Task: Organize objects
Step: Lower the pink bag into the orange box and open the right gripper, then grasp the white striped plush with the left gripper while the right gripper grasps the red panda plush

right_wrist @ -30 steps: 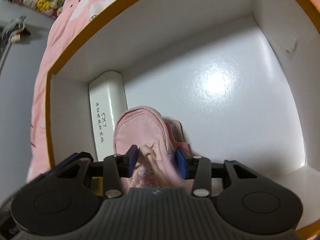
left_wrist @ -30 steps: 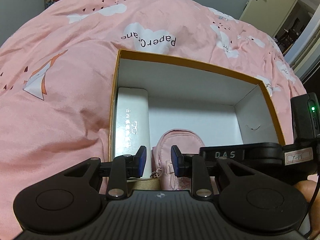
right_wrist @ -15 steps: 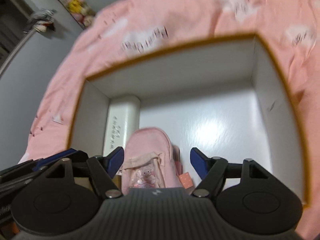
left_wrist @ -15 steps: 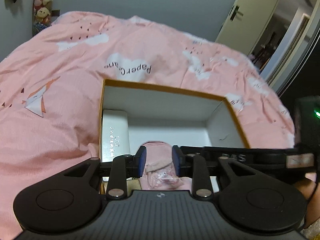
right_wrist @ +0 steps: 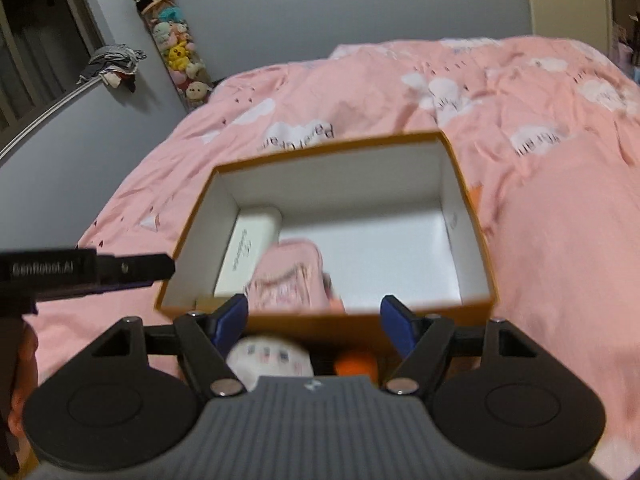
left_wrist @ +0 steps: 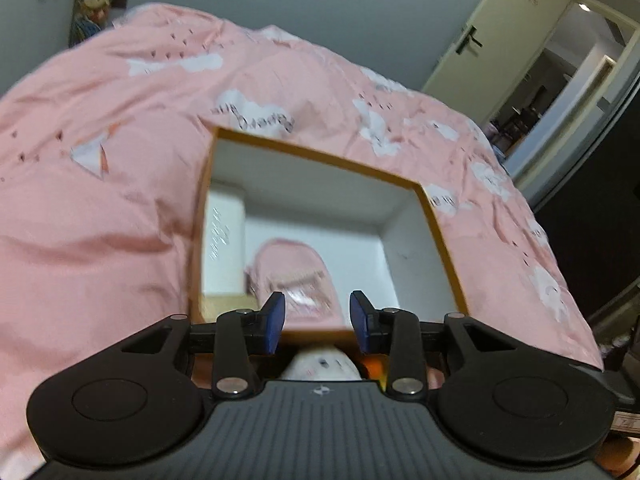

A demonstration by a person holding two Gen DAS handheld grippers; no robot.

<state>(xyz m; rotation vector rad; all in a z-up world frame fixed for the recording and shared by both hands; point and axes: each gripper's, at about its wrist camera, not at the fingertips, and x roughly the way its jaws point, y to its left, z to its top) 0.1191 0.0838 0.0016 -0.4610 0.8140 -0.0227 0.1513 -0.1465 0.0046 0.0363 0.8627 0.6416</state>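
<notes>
An orange-rimmed white box (left_wrist: 444,240) (right_wrist: 472,216) sits on the pink bed. Inside lie a white glasses case (left_wrist: 224,240) (right_wrist: 252,248) along the left wall and a small pink backpack (left_wrist: 292,268) (right_wrist: 288,276) beside it. My left gripper (left_wrist: 318,322) is open and empty, above the box's near edge. My right gripper (right_wrist: 316,322) is wide open and empty, also before the near edge. A white round object (left_wrist: 320,364) (right_wrist: 268,360) and an orange object (right_wrist: 356,362) lie just in front of the box, under the grippers.
The pink cloud-print duvet (left_wrist: 100,208) (right_wrist: 560,208) surrounds the box. A door (left_wrist: 492,28) stands open at the right. Plush toys (right_wrist: 180,52) hang on the far wall. The left gripper's body (right_wrist: 80,270) shows at the left in the right wrist view.
My right gripper let go of the pink backpack, opened wide and pulled back out of the box. My left gripper also drew back and up, opening a little.
</notes>
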